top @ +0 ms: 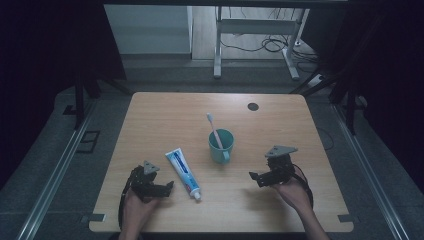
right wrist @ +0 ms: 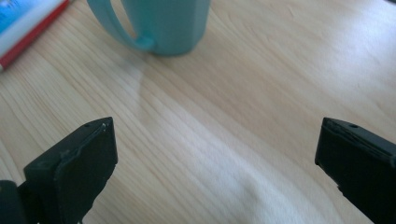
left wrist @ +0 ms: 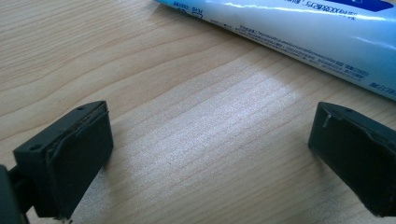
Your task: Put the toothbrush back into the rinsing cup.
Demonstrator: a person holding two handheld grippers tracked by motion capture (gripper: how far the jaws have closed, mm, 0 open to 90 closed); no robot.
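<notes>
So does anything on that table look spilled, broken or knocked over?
Nothing stands out. The teal mug stands upright with the toothbrush leaning in it, and the toothpaste tube lies flat on the table, cap on. No spills show. Both the left gripper and right gripper rest open, holding nothing.

High view overhead; gripper views near table (top: 280, 125).

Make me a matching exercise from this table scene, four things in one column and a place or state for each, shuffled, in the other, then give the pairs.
Things:
1. toothbrush
2. toothpaste tube
3. mug
4. left gripper

Places or states:
A. lying flat on the table
B. teal, handle toward the person
C. open, holding nothing
D. standing in the mug

Pairs: 1-D, 2-A, 3-B, 4-C
</notes>
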